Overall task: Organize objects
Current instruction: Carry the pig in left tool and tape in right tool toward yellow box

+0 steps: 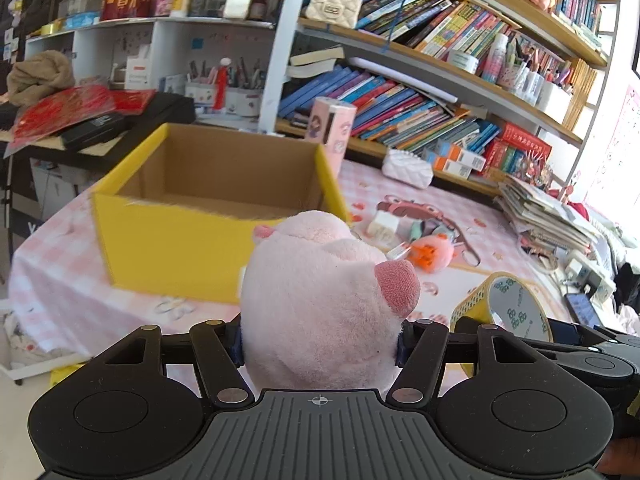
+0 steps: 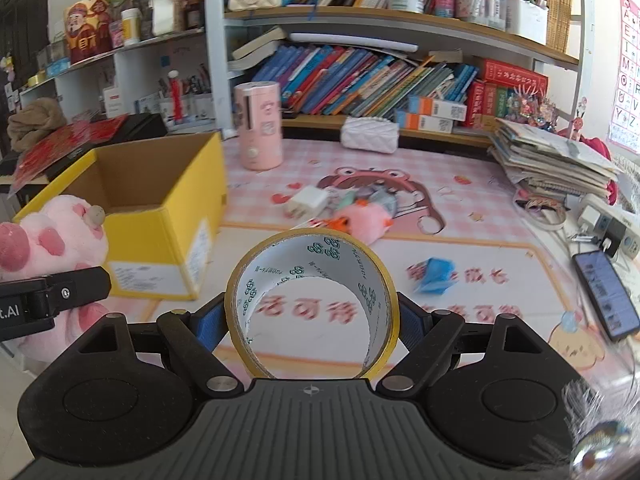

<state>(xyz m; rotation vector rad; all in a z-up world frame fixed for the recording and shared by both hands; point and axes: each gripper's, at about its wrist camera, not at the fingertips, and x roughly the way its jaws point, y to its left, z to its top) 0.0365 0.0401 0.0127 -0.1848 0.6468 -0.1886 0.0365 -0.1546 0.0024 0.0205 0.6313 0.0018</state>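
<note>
Between the fingers of the left hand-held gripper (image 1: 320,344) sits a pink plush pig (image 1: 320,292), clamped at its sides and held off the bench (image 1: 460,200), just short of the yellow box (image 1: 168,248). The right hand-held gripper (image 2: 314,320) grasps a roll of tape (image 2: 312,300) across its width, further from the box, with loose small toys (image 2: 360,216) and a phone (image 2: 608,296) beyond. I judge the soft pig could squirm free or catch the near box wall if brought in low; the two grippers, close side by side, might knock together over the opening. Most of the box floor is hidden by its near wall, and the left fingertips are buried in plush.
</note>
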